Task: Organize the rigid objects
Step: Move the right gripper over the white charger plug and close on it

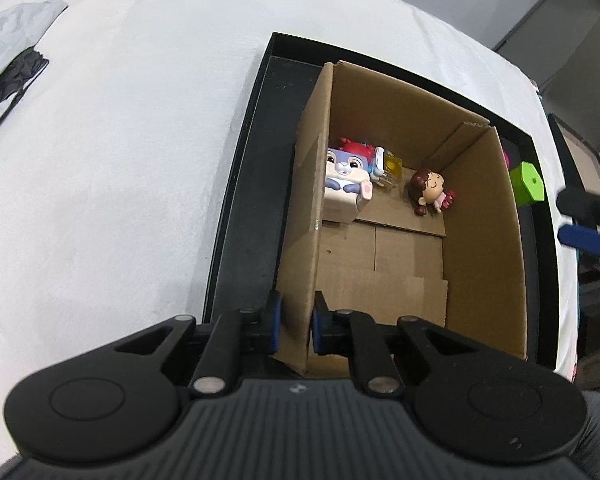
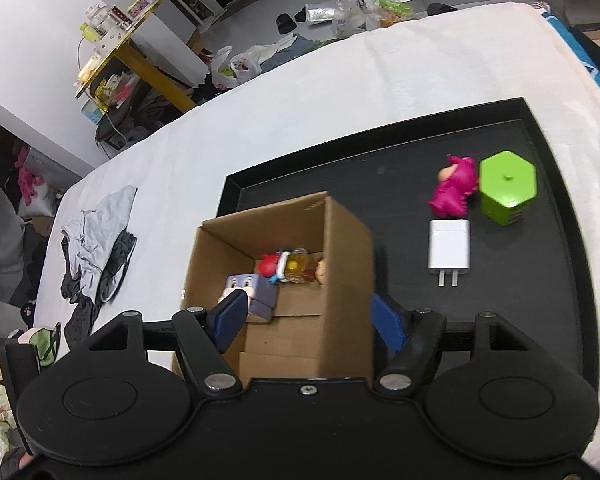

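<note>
The open brown cardboard box [image 1: 384,216], standing in the black tray [image 1: 244,216] on the white tabletop [image 1: 120,160], already holds a purple rabbit cube toy [image 1: 346,178], a yellow block [image 1: 393,166] and a brown-haired doll figure [image 1: 430,192]; the left gripper [image 1: 296,322] pinches its near wall. From the right wrist, the right gripper [image 2: 308,322] gapes wide and empty above the box, while the white charger [image 2: 449,250], pink figure [image 2: 454,192] and green hexagonal container [image 2: 506,190] wait outside on the tray, so roughly half seems done.

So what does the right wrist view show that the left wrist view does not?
Only the right wrist view shows the white charger and the whole pink figure on the black tray, and the open right gripper. Only the left wrist view shows the left gripper shut on the cardboard box wall, and the doll's face. Both show box, tray and green container.
</note>
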{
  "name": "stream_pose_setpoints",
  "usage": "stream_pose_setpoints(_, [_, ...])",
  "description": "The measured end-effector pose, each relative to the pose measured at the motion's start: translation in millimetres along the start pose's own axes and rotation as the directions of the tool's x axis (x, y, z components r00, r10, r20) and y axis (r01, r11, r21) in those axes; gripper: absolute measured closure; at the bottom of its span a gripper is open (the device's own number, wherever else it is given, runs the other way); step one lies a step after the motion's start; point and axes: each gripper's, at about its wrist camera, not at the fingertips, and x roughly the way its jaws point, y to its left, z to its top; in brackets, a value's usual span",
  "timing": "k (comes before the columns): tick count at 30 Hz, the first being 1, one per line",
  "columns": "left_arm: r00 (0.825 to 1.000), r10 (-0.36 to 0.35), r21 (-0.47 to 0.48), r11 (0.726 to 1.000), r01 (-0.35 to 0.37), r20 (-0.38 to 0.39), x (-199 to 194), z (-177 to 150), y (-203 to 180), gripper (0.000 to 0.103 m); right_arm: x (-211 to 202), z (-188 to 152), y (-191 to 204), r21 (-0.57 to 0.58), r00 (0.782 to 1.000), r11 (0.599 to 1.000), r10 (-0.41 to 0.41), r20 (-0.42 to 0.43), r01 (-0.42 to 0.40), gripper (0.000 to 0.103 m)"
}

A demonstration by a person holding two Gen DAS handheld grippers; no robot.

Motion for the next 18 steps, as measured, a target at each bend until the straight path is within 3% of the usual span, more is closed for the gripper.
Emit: stream_pose_setpoints(18, [1.000, 0.012, -0.055, 0.998, -0.012, 0.013, -5.2, -3.7, 3.0, 0.089, -14.0, 14.6, -55.9, 0.045, 1.000, 0.999, -0.026, -0.012, 0.027, 0.034])
